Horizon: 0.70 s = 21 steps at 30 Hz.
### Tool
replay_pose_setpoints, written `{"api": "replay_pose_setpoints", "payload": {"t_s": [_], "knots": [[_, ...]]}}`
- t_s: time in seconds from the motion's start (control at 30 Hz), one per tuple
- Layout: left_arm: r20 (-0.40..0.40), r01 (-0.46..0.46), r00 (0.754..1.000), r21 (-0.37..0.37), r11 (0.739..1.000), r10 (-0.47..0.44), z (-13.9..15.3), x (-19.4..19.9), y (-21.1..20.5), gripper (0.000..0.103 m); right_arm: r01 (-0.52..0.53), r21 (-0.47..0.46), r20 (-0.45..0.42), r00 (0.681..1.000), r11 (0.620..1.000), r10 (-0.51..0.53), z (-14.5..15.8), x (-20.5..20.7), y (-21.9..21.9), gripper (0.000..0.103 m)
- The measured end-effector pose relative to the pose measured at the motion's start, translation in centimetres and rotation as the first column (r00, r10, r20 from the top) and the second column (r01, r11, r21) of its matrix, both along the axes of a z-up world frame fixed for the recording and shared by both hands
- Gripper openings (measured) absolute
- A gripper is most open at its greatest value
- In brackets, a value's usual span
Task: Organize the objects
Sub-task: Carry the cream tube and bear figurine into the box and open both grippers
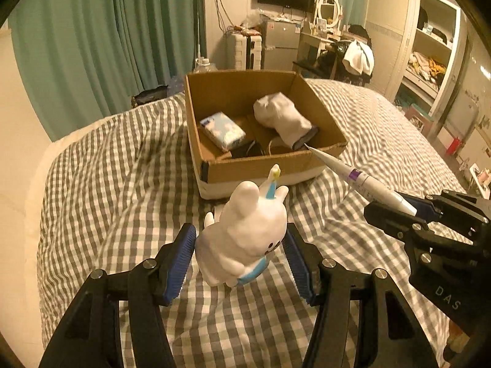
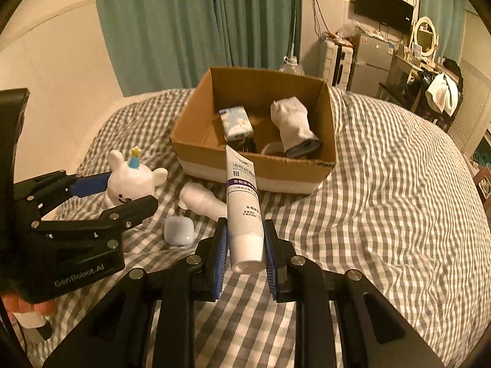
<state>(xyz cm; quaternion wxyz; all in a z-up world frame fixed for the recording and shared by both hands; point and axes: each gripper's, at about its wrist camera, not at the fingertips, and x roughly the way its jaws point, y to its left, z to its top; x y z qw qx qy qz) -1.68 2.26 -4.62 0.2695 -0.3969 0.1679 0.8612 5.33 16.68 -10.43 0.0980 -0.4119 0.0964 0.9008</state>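
Observation:
A white bunny figurine (image 1: 245,233) with a blue party hat stands on the checked bedspread. My left gripper (image 1: 241,260) is around it, its left pad touching and its right pad a little off; it also shows in the right wrist view (image 2: 129,184). My right gripper (image 2: 245,245) is shut on a white tube (image 2: 244,202) with a purple band, held above the bed and pointing at the cardboard box (image 2: 264,178). The tube (image 1: 362,181) reaches the box's near rim (image 1: 260,168) in the left wrist view. The box holds a tissue pack (image 1: 222,130) and a white sock (image 1: 282,116).
A white bottle (image 2: 202,202) and a small white case (image 2: 179,231) lie on the bed in front of the box. Dark items lie in the box bottom (image 1: 245,148). Green curtains, a fridge, a dresser and shelves stand beyond the bed.

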Motion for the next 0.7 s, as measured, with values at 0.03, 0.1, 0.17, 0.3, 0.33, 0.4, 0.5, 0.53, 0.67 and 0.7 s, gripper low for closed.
{"api": "replay_pose_setpoints", "payload": {"t_s": [0.03,0.1,0.17,0.3,0.33,0.4,0.5,0.53,0.67,0.7], "knots": [[-0.006,0.000,1.000,0.002,1.000,0.000,0.4,0.0,0.1,0.060,-0.001,0.003,-0.008,1.000,1.000,0.001,0.4,0.1,0.0,0.021],[-0.018,0.008,1.000,0.004,1.000,-0.008,1.2,0.1,0.3,0.060,-0.004,0.013,-0.021,1.000,1.000,0.005,1.2,0.2,-0.1,0.021],[-0.029,0.010,1.000,0.004,1.000,-0.010,2.0,-0.1,0.5,0.060,-0.011,0.018,-0.033,0.999,1.000,0.012,1.9,0.2,-0.1,0.021],[-0.058,0.019,0.998,0.014,1.000,-0.018,3.9,-0.6,1.3,0.060,-0.020,0.038,-0.066,0.998,0.999,0.022,3.9,0.2,0.1,0.021],[-0.065,0.021,0.998,0.016,1.000,-0.020,4.3,-0.8,1.5,0.060,-0.022,0.045,-0.074,0.997,0.999,0.025,4.4,0.1,0.2,0.021],[-0.081,0.024,0.996,0.024,0.999,-0.022,5.2,-1.4,2.0,0.060,-0.019,0.059,-0.092,0.995,0.998,0.025,5.4,-0.1,0.5,0.021],[-0.103,0.032,0.994,0.026,0.999,-0.029,6.2,-2.3,3.0,0.060,-0.021,0.065,-0.114,0.993,0.998,0.028,6.7,-0.6,1.0,0.021],[-0.108,0.034,0.994,0.025,0.999,-0.031,6.5,-2.6,3.3,0.060,-0.020,0.065,-0.124,0.992,0.998,0.028,7.1,-0.9,1.3,0.021],[-0.120,0.029,0.993,0.033,0.999,-0.025,7.4,-4.4,4.6,0.060,-0.011,0.065,-0.144,0.989,0.998,0.021,8.2,-2.4,2.6,0.021],[-0.124,0.030,0.992,0.036,0.999,-0.025,7.6,-5.0,5.0,0.060,-0.011,0.062,-0.147,0.989,0.998,0.020,8.3,-2.8,2.9,0.021]]}}
